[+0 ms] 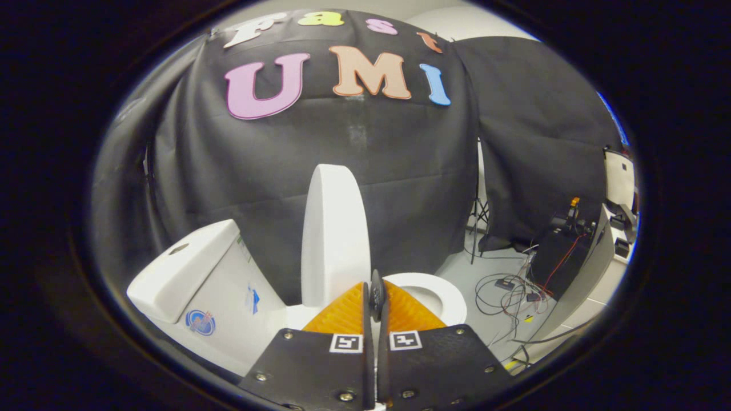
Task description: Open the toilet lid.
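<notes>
Toilet lid [334, 240] raised, standing upright on its long axis.
Left to right: cistern [188, 274], then the lid rising just beyond the tool [376, 297], whose fingers sit together, then the seat [442, 291], then cables [508, 291] on the floor.

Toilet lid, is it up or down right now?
Up. The toilet lid stands nearly upright just ahead of the gripper, with the seat uncovered beside it. The jaws are closed together, gripping nothing visible.
</notes>
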Available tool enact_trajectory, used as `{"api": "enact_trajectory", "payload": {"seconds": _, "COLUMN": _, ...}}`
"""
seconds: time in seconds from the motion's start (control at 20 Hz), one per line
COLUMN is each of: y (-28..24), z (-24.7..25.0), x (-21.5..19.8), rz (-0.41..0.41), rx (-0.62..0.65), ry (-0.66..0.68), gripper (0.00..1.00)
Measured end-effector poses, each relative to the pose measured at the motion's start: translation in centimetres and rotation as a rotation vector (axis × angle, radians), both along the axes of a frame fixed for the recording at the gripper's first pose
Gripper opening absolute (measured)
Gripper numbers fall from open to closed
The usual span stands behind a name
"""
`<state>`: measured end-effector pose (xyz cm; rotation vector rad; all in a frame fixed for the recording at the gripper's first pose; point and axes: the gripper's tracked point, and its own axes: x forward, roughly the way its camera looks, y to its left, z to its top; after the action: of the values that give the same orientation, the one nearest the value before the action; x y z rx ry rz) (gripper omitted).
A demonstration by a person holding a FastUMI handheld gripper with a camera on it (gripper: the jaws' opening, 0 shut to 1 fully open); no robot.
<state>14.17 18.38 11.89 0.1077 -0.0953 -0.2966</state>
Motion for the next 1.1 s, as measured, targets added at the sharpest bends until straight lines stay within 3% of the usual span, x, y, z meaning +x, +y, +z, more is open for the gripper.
{"api": "enact_trajectory", "payload": {"seconds": 0.55, "y": 4.7, "z": 0.4, "x": -0.5, "rz": 0.060, "rx": -0.080, "ry": -0.014, "gripper": 0.03}}
{"api": "enact_trajectory", "payload": {"seconds": 1.1, "y": 7.8, "z": 0.2, "x": -0.7, "rz": 0.128, "rx": -0.080, "ry": -0.030, "gripper": 0.03}}
